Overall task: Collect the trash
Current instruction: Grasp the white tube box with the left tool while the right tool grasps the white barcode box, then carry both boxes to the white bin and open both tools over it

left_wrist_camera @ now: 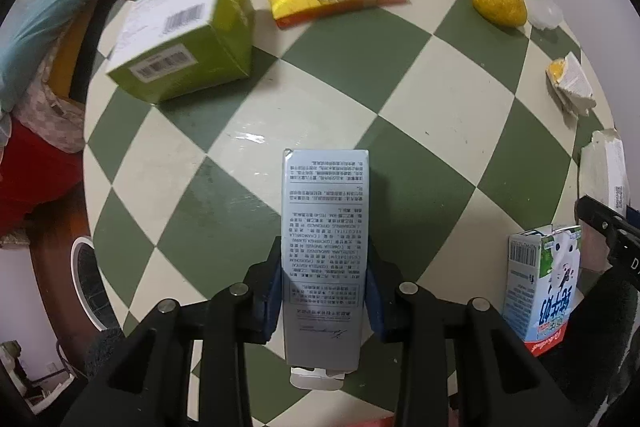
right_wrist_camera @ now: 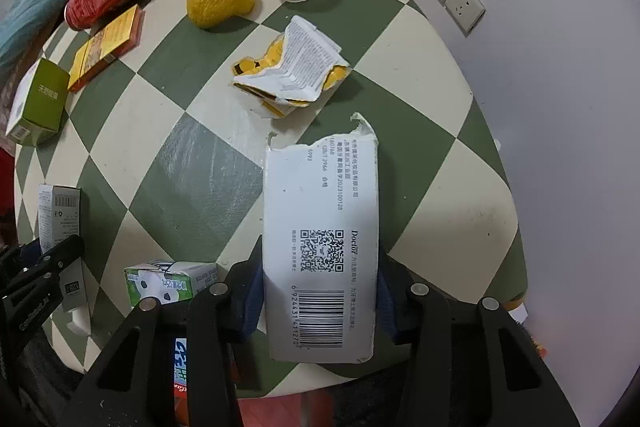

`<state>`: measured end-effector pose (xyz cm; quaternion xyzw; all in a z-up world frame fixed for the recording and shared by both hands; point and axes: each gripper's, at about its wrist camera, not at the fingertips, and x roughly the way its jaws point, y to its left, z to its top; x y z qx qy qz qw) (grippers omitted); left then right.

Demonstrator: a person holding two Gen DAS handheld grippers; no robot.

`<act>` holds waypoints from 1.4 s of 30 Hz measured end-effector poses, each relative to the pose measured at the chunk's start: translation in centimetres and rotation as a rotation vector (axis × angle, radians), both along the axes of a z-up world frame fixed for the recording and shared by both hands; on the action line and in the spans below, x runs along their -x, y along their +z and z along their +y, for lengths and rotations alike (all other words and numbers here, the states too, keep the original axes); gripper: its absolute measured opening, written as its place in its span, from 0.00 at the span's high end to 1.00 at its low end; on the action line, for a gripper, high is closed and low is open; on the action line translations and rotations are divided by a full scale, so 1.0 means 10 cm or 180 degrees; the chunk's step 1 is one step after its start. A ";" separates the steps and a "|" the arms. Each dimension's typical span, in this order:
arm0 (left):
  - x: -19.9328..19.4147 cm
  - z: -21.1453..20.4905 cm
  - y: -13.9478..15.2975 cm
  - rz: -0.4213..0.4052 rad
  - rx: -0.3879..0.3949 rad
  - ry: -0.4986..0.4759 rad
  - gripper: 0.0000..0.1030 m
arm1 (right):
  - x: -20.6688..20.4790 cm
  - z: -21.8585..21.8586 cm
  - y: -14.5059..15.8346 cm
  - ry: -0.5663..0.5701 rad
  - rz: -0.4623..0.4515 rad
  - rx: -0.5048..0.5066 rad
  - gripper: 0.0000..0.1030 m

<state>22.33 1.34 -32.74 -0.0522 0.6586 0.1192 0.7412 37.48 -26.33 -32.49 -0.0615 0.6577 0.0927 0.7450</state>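
Pinching grey box (left_wrist_camera: 324,251) lengthwise, left gripper (left_wrist_camera: 325,291); right gripper (right_wrist_camera: 320,303) pinching white box (right_wrist_camera: 320,243)

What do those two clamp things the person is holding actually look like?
Both look alike. The left gripper and right gripper are matte black plastic frames with angled struts joined by round silver pins. Each has two fingers lined with dark blue pads. Faint white lettering marks the side of the left gripper in the right wrist view.
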 end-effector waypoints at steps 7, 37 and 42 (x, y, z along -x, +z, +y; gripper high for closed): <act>0.21 0.22 0.56 -0.0446 -0.0068 0.0156 0.70 | 0.18 0.17 0.55 0.0007 -0.0421 -0.0154 0.54; 1.24 2.89 1.72 -0.1098 -0.0610 0.2140 0.70 | 1.55 4.24 1.59 0.1854 -0.0656 -0.1077 0.54; 1.85 3.60 1.16 -0.0854 -0.0230 0.2611 0.70 | 2.05 5.15 1.12 0.2296 -0.0275 -0.1096 0.54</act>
